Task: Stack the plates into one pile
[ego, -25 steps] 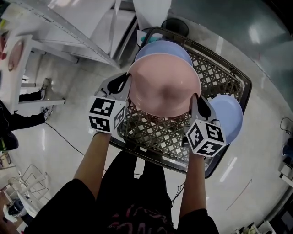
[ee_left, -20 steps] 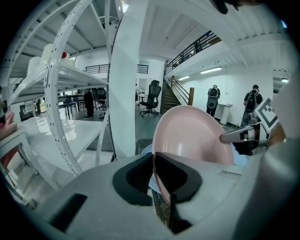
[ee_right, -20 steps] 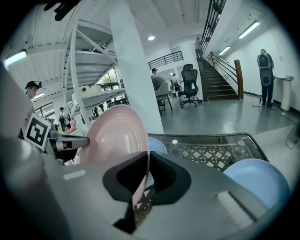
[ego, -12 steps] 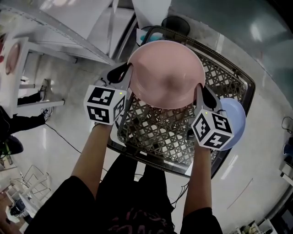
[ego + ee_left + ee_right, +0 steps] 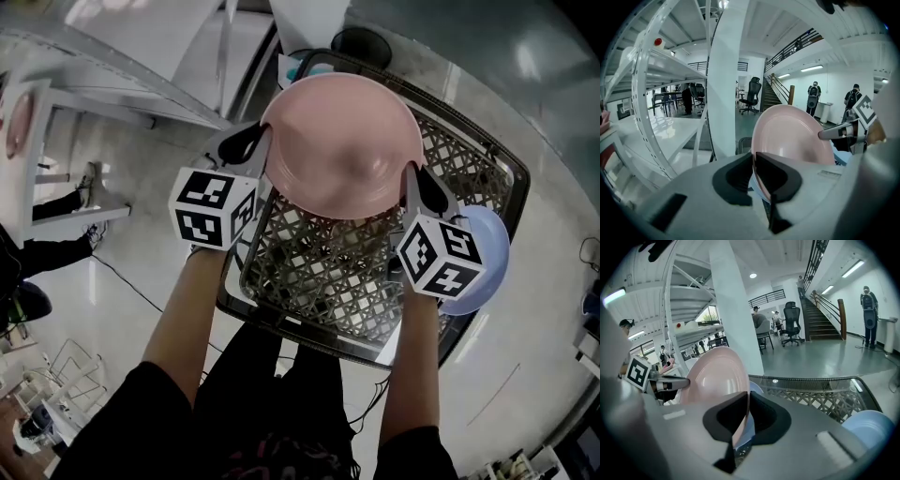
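I hold a pink plate by its two opposite rims above the far end of the lattice-topped table. My left gripper is shut on its left rim, and the right gripper is shut on its right rim. In the left gripper view the pink plate stands between the jaws of the left gripper. The right gripper view shows the right gripper pinching the plate's edge. One blue plate peeks out just behind and below it. A second blue plate lies at the table's right edge.
A white shelving rack and a white pillar stand to the left of the table. A black round object sits beyond the table's far end. People stand far off by the stairs. A cable runs over the floor.
Both grippers have carried the pink plate away from me toward the table's far end. It now covers the blue plate that showed behind it a second ago.
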`<action>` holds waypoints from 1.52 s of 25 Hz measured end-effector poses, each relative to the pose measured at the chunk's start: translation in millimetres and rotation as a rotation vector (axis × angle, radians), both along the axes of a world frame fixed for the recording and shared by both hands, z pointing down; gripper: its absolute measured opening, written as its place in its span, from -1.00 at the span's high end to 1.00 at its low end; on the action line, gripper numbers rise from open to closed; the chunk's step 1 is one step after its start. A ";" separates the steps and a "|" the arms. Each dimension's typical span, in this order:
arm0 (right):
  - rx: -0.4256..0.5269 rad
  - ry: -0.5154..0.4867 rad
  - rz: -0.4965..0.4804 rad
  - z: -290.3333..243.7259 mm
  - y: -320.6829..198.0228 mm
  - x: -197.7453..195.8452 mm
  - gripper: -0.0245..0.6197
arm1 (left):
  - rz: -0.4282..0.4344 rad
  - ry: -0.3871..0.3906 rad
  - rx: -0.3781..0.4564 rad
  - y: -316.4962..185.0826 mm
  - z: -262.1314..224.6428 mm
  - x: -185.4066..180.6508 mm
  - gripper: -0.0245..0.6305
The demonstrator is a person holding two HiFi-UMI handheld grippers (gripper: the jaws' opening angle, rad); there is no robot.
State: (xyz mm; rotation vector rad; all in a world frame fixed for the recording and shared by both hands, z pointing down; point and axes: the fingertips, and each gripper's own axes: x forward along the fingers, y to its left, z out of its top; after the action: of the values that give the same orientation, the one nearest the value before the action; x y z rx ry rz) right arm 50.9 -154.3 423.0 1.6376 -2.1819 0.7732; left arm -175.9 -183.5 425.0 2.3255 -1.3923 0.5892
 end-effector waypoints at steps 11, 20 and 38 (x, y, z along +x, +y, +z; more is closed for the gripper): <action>-0.008 0.006 0.004 19.0 -14.6 3.1 0.82 | 0.031 -0.010 -0.006 -19.4 15.8 4.5 0.85; -0.036 0.051 -0.015 42.5 -19.0 4.7 0.81 | 0.053 -0.028 -0.029 -24.9 37.6 6.7 0.84; -0.033 0.092 -0.033 57.3 -24.5 5.2 0.74 | 0.071 -0.077 -0.052 -28.4 61.1 5.7 0.75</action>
State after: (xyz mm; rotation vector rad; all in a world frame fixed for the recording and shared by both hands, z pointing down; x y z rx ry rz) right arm 56.1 -178.8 480.3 1.5845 -2.1161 0.7065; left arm -170.2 -211.9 486.1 2.3412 -1.3161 0.7337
